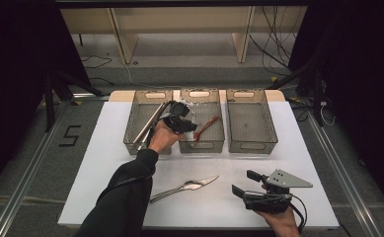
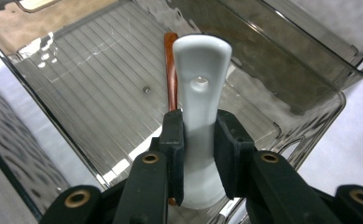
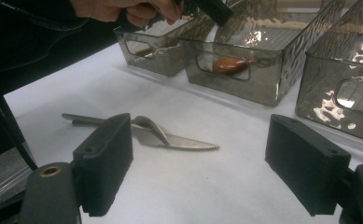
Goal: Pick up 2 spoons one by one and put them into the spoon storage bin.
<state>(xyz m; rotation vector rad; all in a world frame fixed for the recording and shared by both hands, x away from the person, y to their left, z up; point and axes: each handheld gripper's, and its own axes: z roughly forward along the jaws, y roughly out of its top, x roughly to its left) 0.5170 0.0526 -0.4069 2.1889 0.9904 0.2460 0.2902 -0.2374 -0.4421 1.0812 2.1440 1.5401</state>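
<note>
Between the left fingers [image 2: 200,140] sits a white spoon [image 2: 201,88], held by its body with the flat handle end pointing away from them; the two pads press on both of its sides, so the grip is narrow and firm. Just beyond the fingers lies a brown spoon [image 2: 171,70] on the ribbed floor of the middle bin [image 2: 90,84]. I judge the step is to put the white spoon down beside it: lower the hand until the spoon is near the floor, then open the pads, so that it does not fall or hit the wall. The right fingers [image 3: 202,163] stand wide apart and hold nothing; a little ahead of them lie a knife [image 3: 188,142] and a metal spoon [image 3: 146,126], touching. The white surface [image 1: 110,148] carries three bins in a row, and behind it are wooden shelf legs, cables and a dark floor.
</note>
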